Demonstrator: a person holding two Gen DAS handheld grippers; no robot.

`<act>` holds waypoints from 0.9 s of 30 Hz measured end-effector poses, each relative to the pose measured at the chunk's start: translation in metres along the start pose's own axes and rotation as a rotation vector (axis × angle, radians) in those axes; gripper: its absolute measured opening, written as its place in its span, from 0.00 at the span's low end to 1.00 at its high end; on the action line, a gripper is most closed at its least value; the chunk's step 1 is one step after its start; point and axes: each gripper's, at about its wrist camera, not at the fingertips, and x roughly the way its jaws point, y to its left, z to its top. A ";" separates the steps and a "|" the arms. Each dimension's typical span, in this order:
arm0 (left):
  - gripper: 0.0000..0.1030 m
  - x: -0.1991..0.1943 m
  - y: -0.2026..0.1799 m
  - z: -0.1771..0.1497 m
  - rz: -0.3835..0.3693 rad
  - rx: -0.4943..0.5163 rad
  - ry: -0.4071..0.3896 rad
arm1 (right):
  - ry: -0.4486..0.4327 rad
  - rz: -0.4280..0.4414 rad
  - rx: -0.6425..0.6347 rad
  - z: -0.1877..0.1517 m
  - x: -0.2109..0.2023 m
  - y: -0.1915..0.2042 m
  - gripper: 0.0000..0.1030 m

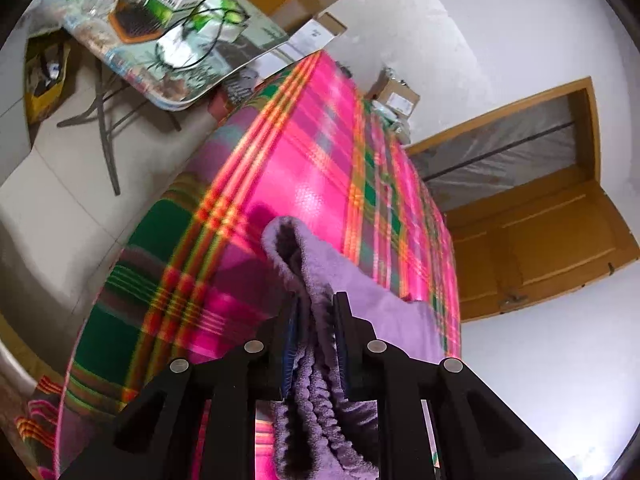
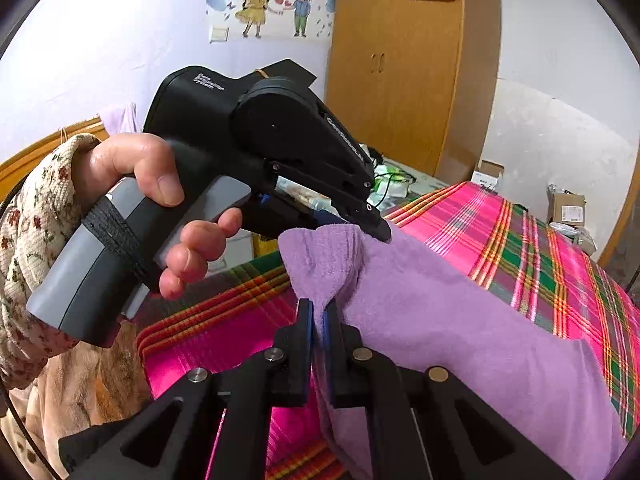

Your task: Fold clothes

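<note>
A purple towel [image 2: 460, 320] is held up over the bed [image 1: 304, 168], which is covered by a pink and green plaid sheet. In the left wrist view, the left tongs [image 1: 316, 308] are clamped on a thick bunched fold of the towel, which is pinched between the two black fingers [image 1: 342, 320] and rises toward 12 o'clock past their tips. In the right wrist view, the right tongs [image 2: 317, 320] are pressed together on another edge of the towel, with only a thin layer of cloth between the pads. From there the towel is draped toward 4 o'clock across the sheet. At 10 o'clock from the right tongs, the left device is gripped by a hand [image 2: 160, 208] in a floral sleeve, its tip buried in a raised corner of the towel. A wardrobe [image 2: 400, 72] is seen at 12 o'clock against the wall. A cluttered desk [image 1: 168, 40] is seen at 11 o'clock in the left wrist view.
</note>
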 end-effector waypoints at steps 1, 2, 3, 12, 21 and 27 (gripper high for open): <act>0.17 -0.001 -0.006 -0.002 -0.002 0.007 -0.005 | -0.008 -0.004 0.004 0.000 -0.004 -0.002 0.05; 0.17 -0.002 -0.011 -0.003 -0.009 0.015 -0.008 | -0.017 -0.009 0.010 -0.001 -0.008 -0.005 0.05; 0.17 -0.003 -0.017 -0.004 -0.016 0.023 -0.011 | -0.027 -0.014 0.017 -0.001 -0.013 -0.008 0.05; 0.17 0.002 -0.075 -0.022 -0.067 0.108 -0.008 | -0.113 -0.070 0.071 -0.009 -0.066 -0.034 0.05; 0.14 0.033 -0.125 -0.045 -0.103 0.176 0.053 | -0.161 -0.148 0.128 -0.028 -0.109 -0.063 0.05; 0.14 0.061 -0.139 -0.062 -0.100 0.199 0.100 | -0.119 -0.172 0.187 -0.057 -0.122 -0.081 0.05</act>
